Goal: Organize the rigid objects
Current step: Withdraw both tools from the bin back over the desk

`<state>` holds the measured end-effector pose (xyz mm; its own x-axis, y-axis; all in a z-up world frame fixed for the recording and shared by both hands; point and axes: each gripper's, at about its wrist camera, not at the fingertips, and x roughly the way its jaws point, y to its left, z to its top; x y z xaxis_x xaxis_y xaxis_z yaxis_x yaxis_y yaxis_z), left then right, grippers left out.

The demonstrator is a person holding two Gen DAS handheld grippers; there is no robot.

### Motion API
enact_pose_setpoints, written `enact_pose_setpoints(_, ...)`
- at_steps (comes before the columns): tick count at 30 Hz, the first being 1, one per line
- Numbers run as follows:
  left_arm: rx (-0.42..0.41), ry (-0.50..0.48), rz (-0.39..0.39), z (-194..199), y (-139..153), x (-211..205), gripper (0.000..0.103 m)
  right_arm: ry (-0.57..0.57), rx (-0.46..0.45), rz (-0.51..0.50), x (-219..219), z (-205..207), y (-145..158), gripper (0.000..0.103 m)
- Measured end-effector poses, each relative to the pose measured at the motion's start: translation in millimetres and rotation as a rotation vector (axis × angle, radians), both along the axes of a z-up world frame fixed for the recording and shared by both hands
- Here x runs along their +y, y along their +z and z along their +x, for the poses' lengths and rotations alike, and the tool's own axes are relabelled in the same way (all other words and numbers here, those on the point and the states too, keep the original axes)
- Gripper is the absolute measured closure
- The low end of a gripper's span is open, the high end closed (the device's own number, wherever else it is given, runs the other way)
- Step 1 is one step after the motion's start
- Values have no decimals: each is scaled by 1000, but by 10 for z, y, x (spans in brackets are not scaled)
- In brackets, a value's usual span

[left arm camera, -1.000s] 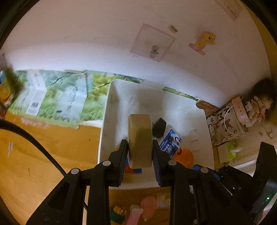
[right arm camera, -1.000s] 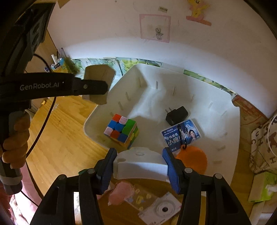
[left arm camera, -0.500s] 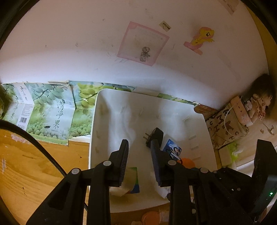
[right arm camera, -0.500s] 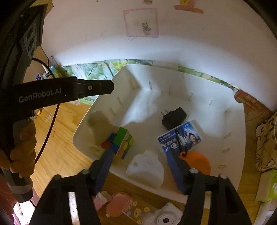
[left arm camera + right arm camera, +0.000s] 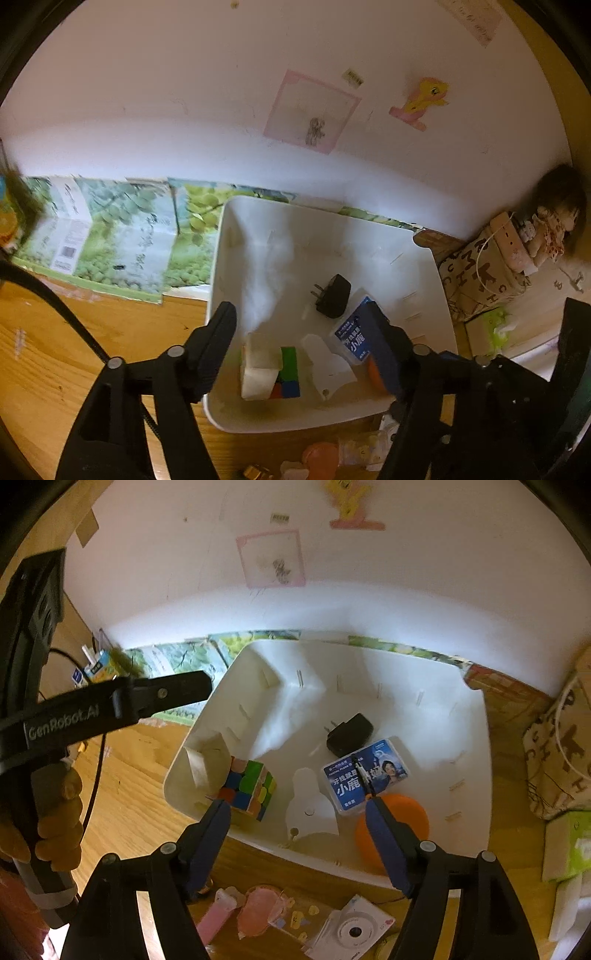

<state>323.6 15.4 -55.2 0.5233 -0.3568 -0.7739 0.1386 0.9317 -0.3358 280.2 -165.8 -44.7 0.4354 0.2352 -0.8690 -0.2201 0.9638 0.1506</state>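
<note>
Both loads have left the jaws since a sec ago: the tape roll (image 5: 205, 766) that sat clamped in the left gripper (image 5: 301, 341) now lies in the white bin (image 5: 476, 738), and the white plastic piece (image 5: 310, 805) that the right gripper (image 5: 297, 829) held is down in there too. L jaws are opening, nothing between them, pads clear of everything; same for R, jaws opening w/ nothing pressed, just hanging over the bin's near rim.

Bin contents, right wrist view: tape roll leans in the near-left corner, touching the left wall. Puzzle cube (image 5: 249, 788) sits just beside it, tilted, against the near wall. White plastic piece lies flat at the middle of the near edge, btwn cube and blue card box (image 5: 365, 775). Black charger (image 5: 349, 734) is near the bin's centre, prongs toward the left wall, touching the card box's far edge. Orange disc (image 5: 395, 825) rests by the near-right side, partly behind the R finger.

On the wooden table (image 5: 122, 812) in front of the bin's near edge: pink clip-like bits (image 5: 255, 910), small white toy camera (image 5: 352, 928). A gloved hand (image 5: 57, 834) grips the left gripper's handle at the table's left side.
</note>
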Motion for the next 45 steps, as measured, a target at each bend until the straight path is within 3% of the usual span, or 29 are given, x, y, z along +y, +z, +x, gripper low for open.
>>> enact_pose_setpoints(13,-65,-33,-12,-427,337,197,21,-139,-114,13,-13,-533,336,23)
enact_pose_setpoints(24,-67,-34,1,-872,362,393,21,-218,-220,44,-101,-1064,478,23)
enact_pose_setpoints(37,-118,12,92,-1553,379,393,21,-289,-341,104,-485,-1812,529,20)
enact_pose_setpoints(45,-105,22,153,-1957,366,266,21,-336,-388,130,-725,-2229,450,20)
